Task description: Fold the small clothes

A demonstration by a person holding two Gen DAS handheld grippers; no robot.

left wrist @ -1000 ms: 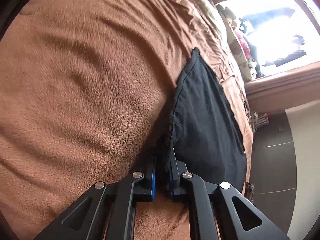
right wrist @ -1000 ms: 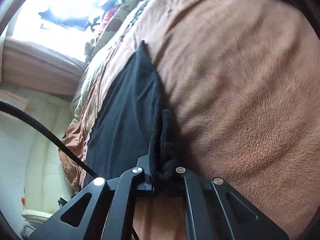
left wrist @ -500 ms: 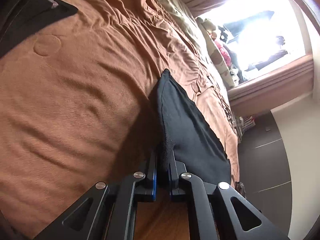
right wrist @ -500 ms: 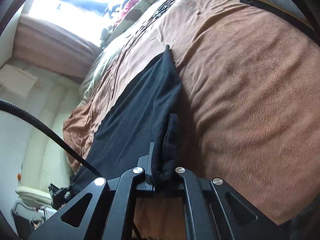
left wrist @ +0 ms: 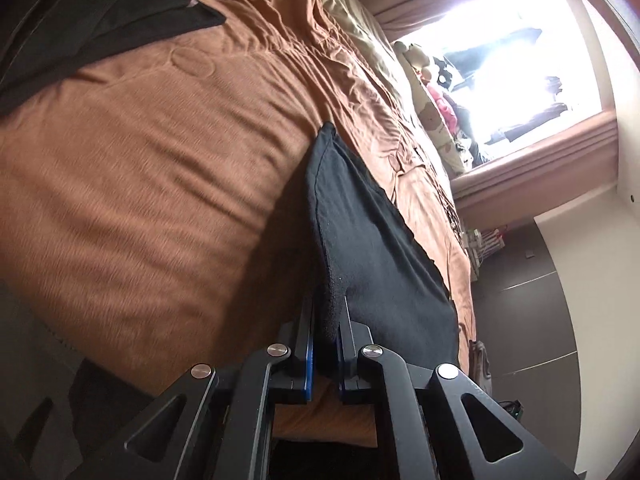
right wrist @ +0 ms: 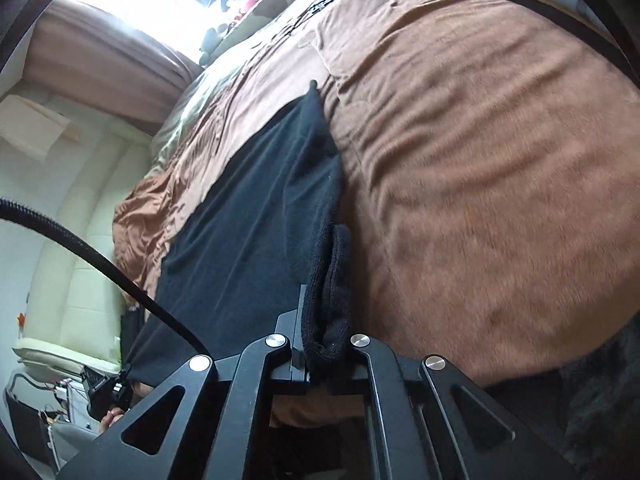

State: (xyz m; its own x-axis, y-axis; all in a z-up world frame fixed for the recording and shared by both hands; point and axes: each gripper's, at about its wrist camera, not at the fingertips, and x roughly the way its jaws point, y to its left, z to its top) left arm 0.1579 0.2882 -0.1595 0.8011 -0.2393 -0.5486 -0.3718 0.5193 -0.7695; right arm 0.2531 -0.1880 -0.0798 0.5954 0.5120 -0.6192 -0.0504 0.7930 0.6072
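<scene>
Only the right view is showing a black cable (right wrist: 100,256), left hand-held gripper (left wrist: 326,344) and right hand-held gripper (right wrist: 326,344) each pinching an edge of the black garment (left wrist: 372,248), stretching forward over the brown bed (left wrist: 160,184).

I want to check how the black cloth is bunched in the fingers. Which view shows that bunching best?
The right wrist view: the black cloth forms a thick rolled wad between the right gripper fingers. The left wrist view shows only a thin edge pinched in the left gripper, the cloth stretching away over the brown blanket.
</scene>
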